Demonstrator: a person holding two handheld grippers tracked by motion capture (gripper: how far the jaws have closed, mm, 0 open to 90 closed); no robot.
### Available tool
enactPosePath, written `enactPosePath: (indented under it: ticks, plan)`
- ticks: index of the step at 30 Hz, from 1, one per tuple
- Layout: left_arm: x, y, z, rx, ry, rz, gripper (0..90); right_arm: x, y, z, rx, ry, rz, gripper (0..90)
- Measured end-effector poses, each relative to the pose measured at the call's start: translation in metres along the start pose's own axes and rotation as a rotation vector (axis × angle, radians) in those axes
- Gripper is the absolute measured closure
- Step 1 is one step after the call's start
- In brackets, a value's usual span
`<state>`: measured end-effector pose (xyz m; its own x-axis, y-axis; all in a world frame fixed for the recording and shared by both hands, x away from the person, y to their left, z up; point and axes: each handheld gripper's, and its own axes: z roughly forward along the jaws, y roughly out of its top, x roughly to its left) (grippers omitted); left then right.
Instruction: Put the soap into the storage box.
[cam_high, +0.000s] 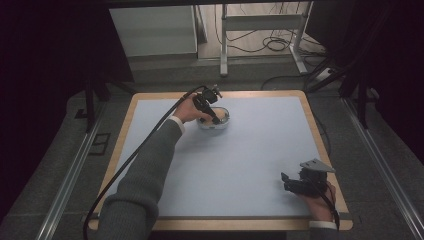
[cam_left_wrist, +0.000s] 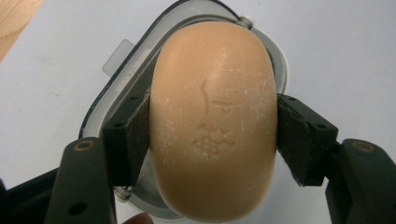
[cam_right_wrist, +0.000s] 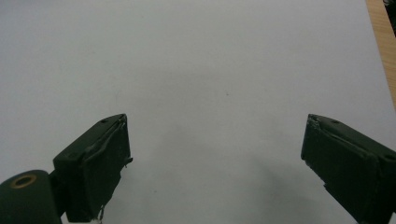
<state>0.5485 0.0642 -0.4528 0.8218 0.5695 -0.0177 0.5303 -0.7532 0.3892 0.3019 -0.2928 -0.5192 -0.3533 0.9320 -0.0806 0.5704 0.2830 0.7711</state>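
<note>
Left gripper view looks straight down on a peach-coloured bar of soap (cam_left_wrist: 214, 121), oval, with a faint stamped mark and a dusting of white scuffs on its upper face. The left gripper (cam_left_wrist: 214, 133) has its fingers (cam_left_wrist: 133, 140) pressed against the bar's two long sides, closed as far as the soap allows. Directly beneath lies a pale soap dish (cam_left_wrist: 119, 88), its rim showing around the bar's far end and left side; whether the soap rests in the dish or hangs just above it cannot be told.

The likely trouble is slip: the bar's flanks are rounded and smooth, so a squeeze off the widest line could squirt it out, and a tilt of the hand could let it roll and knock the light dish aside.

In the high view the left forearm reaches well forward across the tabletop (cam_high: 250, 150), the hand angled down over the dish (cam_high: 216, 121) near the far edge. The right gripper (cam_high: 295, 182) rests low at the near right corner, well apart from the work; the right gripper view shows its fingers (cam_right_wrist: 95, 161) spread wide over bare surface, holding nothing.
</note>
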Motion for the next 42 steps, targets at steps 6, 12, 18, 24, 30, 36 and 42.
enactPosePath:
  ticks: [6, 12, 18, 24, 30, 36, 42]
  plan:
    - [-0.001, 0.0, -0.004, -0.057, -0.031, -0.026, 29.9, 0.001, 0.0, 0.001, 0.002, 0.001, -0.001, 7.9]
    - [-0.007, -0.003, -0.016, -0.085, -0.033, -0.015, 28.0, 0.002, 0.0, 0.001, 0.002, 0.002, -0.004, 7.8]
    - [-0.015, -0.015, -0.025, -0.104, -0.029, 0.001, 27.2, 0.003, 0.002, 0.003, -0.001, 0.006, -0.006, 7.9]
    - [-0.022, -0.034, -0.042, -0.154, -0.02, -0.011, 26.8, 0.007, 0.004, 0.005, -0.005, 0.022, -0.023, 7.9]
    - [-0.032, -0.054, -0.056, -0.187, 0.008, -0.017, 26.4, 0.006, 0.003, 0.001, -0.012, 0.016, -0.017, 7.9]
    - [-0.043, -0.082, -0.064, -0.227, 0.015, -0.044, 24.6, 0.006, 0.001, -0.003, -0.013, 0.009, -0.017, 7.9]
    - [-0.056, -0.115, -0.069, -0.281, 0.009, -0.058, 23.5, 0.006, 0.001, -0.006, -0.019, 0.007, -0.011, 7.9]
